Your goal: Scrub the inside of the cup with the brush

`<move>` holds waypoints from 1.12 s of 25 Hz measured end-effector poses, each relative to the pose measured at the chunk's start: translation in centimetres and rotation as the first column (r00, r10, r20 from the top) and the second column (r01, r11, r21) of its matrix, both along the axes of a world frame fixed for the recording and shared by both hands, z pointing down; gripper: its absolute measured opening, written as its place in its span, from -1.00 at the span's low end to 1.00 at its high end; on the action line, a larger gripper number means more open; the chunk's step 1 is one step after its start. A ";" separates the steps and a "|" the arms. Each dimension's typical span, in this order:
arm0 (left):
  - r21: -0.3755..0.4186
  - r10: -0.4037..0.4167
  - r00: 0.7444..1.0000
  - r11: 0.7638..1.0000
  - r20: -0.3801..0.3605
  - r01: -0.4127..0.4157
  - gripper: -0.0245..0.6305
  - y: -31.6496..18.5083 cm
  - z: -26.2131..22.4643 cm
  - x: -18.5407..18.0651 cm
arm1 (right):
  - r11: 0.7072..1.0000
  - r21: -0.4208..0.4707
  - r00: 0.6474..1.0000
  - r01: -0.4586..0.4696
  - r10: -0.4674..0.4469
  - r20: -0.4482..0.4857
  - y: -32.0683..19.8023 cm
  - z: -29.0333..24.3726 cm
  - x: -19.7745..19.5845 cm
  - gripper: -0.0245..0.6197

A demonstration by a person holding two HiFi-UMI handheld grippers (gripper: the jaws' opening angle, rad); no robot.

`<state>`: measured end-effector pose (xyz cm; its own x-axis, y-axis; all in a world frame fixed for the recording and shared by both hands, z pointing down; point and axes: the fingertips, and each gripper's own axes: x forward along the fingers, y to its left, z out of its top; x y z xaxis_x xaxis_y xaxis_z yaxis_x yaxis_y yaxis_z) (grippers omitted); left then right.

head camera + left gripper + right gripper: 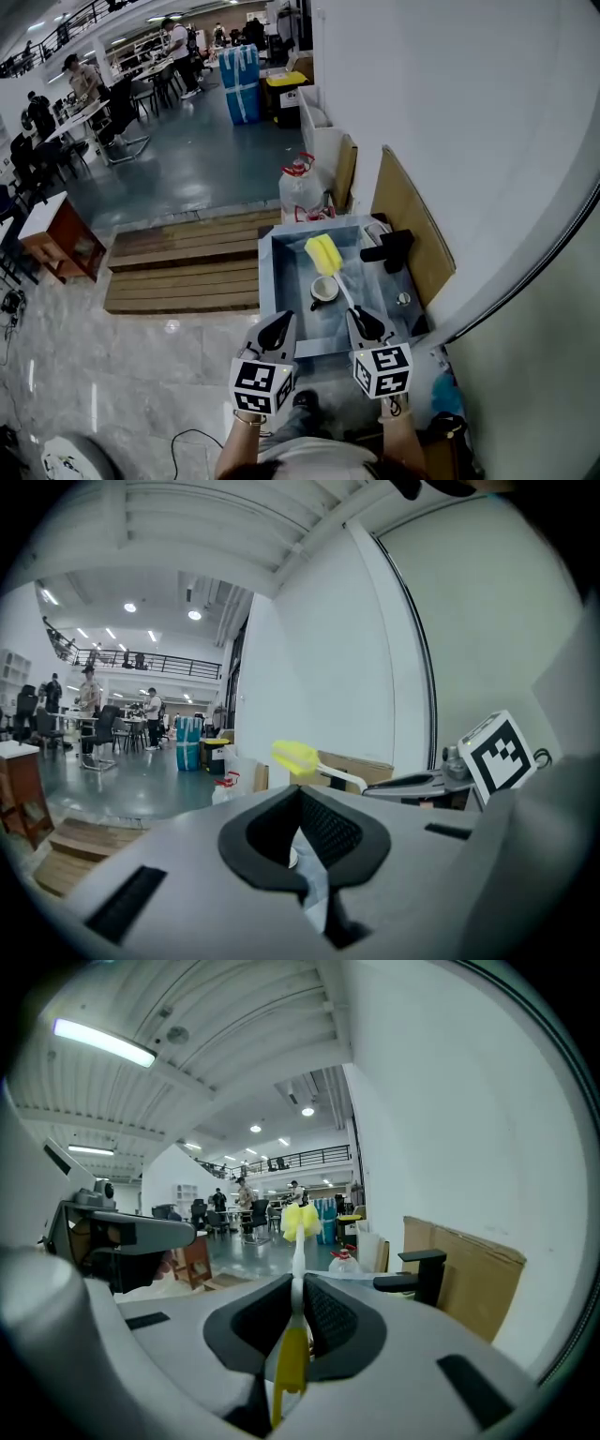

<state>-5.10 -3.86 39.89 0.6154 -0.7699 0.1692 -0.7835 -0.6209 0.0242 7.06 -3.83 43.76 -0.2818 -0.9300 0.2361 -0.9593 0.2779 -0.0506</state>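
**Desk:** Two grippers over one sink [284, 281]. Take us across from the left.

**Photographer:** The left gripper [277, 330] hangs at the basin's near edge, jaws pressed together with nothing between them. Below and ahead, the cup [324, 289] stands upright on the sink floor, mouth up, with neither gripper touching it. The brush [297, 1260] reaches out above it, its yellow sponge head [323, 253] in the air just past the cup. The right gripper [366, 324] is clamped on the handle, which runs straight out between its jaws. A black faucet [389, 248] sits at the far right.

**Desk:** So what makes the scrub go well from here?

**Photographer:** In my judgement, the head has to tip down and enter the mouth squarely; coming in at a slant would likely knock the cup over. The cup looks light, so the idle left gripper should open and hold its wall before any twisting starts. The grip sits far back on the handle, so gentle pressure suits.
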 end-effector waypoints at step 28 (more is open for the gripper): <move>0.075 -0.056 0.998 0.996 -0.003 0.056 -0.90 9.7 -2.3 -1.2 | 0.985 0.170 1.000 0.022 -0.024 0.009 9.3 -4.7 -0.4 -0.75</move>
